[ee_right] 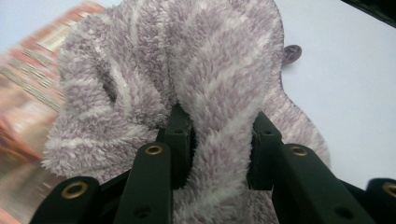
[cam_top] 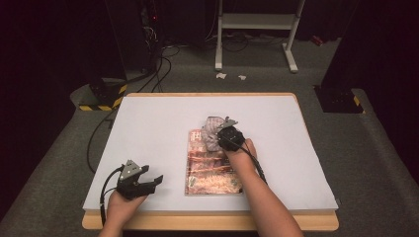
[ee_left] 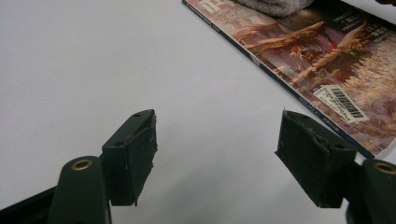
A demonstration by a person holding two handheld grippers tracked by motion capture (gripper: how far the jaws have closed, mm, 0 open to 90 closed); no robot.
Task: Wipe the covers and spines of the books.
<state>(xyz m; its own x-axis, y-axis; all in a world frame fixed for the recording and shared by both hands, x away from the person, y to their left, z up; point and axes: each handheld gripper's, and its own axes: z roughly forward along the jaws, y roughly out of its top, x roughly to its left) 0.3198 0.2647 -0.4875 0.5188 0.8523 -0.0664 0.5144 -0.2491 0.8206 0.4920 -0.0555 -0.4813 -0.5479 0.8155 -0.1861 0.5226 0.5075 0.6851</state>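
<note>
A fluffy lilac-and-white striped cloth (cam_top: 212, 131) (ee_right: 187, 79) lies bunched over the top of a magazine (cam_top: 211, 168) (ee_left: 317, 56) in the middle of the white table. My right gripper (cam_top: 228, 136) (ee_right: 219, 140) is shut on a fold of this cloth; the pile bulges between its black pads. My left gripper (cam_top: 148, 180) (ee_left: 215, 154) rests near the table's front left, jaws open and wide apart with bare table between them. The magazine's edge lies just beyond its right jaw.
The white table top (cam_top: 163, 128) spreads around the magazine, with a wooden rim at the front (cam_top: 207, 222). Cables (cam_top: 96, 143) trail off the left side. A white metal frame (cam_top: 257, 29) stands on the floor behind.
</note>
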